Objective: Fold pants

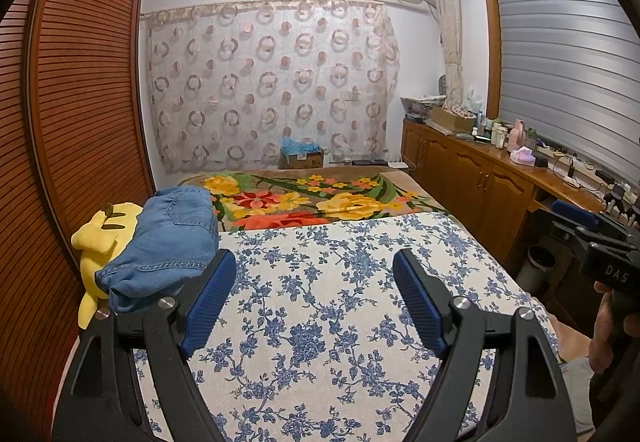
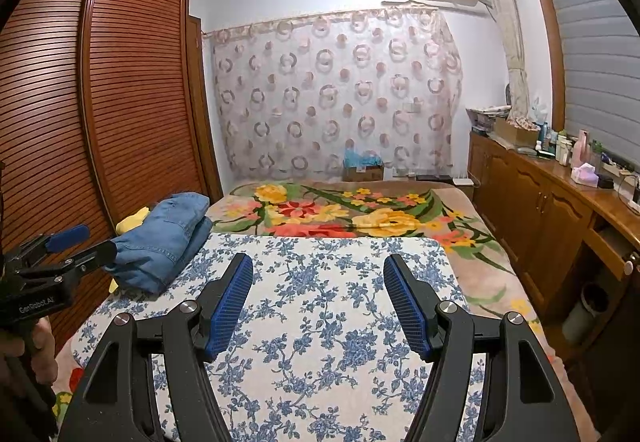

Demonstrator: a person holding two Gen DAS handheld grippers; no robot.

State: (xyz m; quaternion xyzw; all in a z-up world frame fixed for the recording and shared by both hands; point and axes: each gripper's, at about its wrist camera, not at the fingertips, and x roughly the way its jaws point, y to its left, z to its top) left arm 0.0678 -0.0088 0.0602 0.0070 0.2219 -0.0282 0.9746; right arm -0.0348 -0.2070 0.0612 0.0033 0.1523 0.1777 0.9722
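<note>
The left gripper (image 1: 314,270) and the right gripper (image 2: 318,274) are both hovering over the blue-flowered cloth (image 1: 320,282) spread on the near part of the bed, each with its jaws standing wide and nothing between the blue pads. The folded denim pants (image 1: 168,242) are lying in a bundle at the cloth's far left corner, leaning against a yellow plush toy (image 1: 100,238) beside the slatted wardrobe (image 1: 80,82), just left of the left gripper and well apart from the right one.

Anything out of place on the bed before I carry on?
Only the jeans: they lie bunched at the bed's left edge, partly on a yellow plush toy, off the blue floral cloth. Both grippers are open and empty.
</note>
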